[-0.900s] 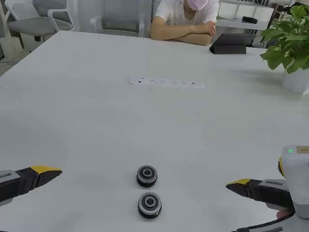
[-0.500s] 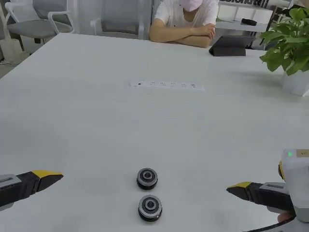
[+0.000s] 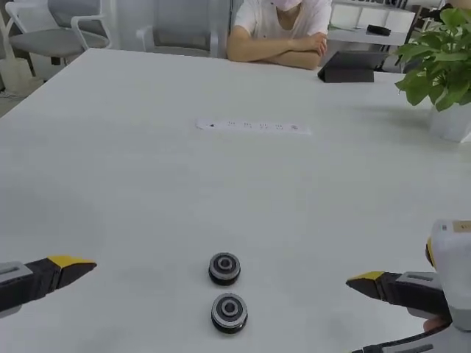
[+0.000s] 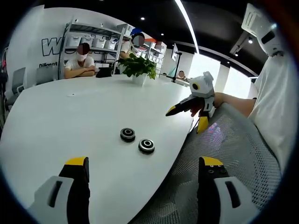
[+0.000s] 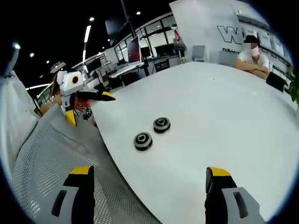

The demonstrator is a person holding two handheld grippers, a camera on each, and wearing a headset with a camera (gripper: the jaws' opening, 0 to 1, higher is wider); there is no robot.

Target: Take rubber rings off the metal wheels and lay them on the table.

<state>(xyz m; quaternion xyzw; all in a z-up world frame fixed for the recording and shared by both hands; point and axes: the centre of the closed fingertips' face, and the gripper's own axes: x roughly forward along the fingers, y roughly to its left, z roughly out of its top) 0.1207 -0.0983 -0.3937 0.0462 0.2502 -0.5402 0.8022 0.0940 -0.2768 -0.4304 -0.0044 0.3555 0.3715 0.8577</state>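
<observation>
- The left claw (image 4: 143,161) is spread wide, with its two yellow-tipped jaws far apart and nothing between them.
- In the head view the left claw (image 3: 68,265) is low on the left, above the table (image 3: 147,169). It points toward the middle and touches nothing.
- The right claw (image 5: 149,171) is also spread wide and carries nothing.
- In the head view the right claw (image 3: 368,280) is low on the right. It points left, toward the other claw.
- Between the two claws, and well apart from both, two metal wheels lie flat on the table.
- The near wheel (image 3: 229,311) is close to the front edge of the table. The far wheel (image 3: 224,268) is just behind it, and there is a small gap between them.
- Each wheel has a black rubber ring (image 3: 229,329) around its rim.
- Further back, near the middle of the table, lies a white power strip (image 3: 254,126).
- At the far side a person (image 3: 280,33) sits with arms folded on the table, and a dark flat case (image 3: 349,68) is just beside them.
- A green plant (image 3: 440,55) in a white pot stands at the right edge.
</observation>
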